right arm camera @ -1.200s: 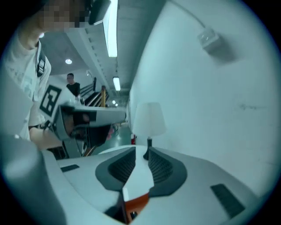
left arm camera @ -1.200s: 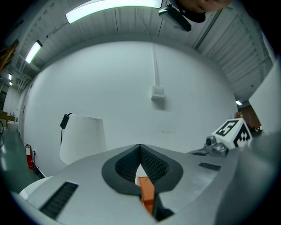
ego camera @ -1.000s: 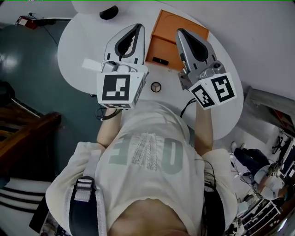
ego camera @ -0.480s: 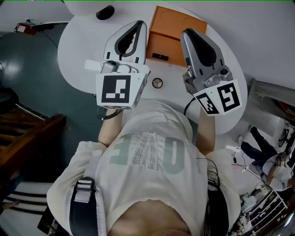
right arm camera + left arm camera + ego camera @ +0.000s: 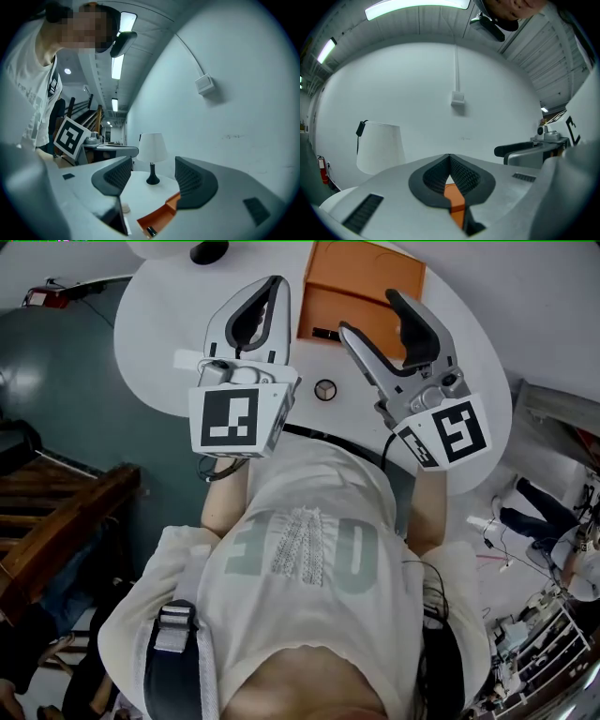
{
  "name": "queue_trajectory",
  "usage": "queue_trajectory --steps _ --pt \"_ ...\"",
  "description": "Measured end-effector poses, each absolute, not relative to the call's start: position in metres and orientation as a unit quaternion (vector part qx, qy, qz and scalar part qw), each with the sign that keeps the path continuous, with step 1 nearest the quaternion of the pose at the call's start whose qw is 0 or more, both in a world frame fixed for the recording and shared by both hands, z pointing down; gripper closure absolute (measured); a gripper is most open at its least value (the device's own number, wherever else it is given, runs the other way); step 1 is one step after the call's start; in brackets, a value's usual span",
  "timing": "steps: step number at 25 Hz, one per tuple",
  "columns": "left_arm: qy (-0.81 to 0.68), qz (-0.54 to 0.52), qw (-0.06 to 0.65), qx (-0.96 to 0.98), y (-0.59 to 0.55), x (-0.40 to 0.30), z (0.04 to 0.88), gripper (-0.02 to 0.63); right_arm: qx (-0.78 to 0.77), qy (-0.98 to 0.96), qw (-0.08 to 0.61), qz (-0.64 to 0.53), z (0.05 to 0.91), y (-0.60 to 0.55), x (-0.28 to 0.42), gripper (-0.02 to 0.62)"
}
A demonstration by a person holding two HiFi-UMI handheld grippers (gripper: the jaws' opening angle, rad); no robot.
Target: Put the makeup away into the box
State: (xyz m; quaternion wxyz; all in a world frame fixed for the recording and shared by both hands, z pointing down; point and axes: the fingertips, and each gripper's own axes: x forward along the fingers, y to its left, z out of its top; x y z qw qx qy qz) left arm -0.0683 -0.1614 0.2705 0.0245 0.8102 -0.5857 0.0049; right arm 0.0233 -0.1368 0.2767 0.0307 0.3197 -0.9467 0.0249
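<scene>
Jaws of the right gripper (image 5: 369, 311) just opened, from pressed together to spread wide, nothing between them, tool rolled slightly, drawn back a little from the orange box (image 5: 361, 277) toward the person.

- Cool, even indoor light; the ceiling strip lights (image 5: 417, 8) glare white at the top of the left gripper view.
- The white table (image 5: 159, 334) is bright, with soft, faint shadows.
- The dark floor (image 5: 56, 371) at the left is dim.
- Both gripper views bulge strongly and darken to black at the corners.
- The left gripper (image 5: 449, 159) looks soft near the lens, perhaps out of focus.
</scene>
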Motion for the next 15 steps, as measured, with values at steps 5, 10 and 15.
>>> queue_trajectory --steps 5,10,15 --pt "-0.58 0.008 0.027 0.814 -0.158 -0.066 0.275 0.6 0.307 -0.949 0.072 0.014 0.294 -0.13 0.015 0.293" --pt "-0.581 0.006 0.025 0.814 -0.157 -0.066 0.274 0.6 0.237 -0.941 0.242 -0.002 0.376 -0.102 -0.006 0.29" --pt "-0.585 0.016 0.035 0.81 -0.155 -0.074 0.28 0.6 0.134 -0.929 0.333 0.086 0.476 -0.048 -0.021 0.29"
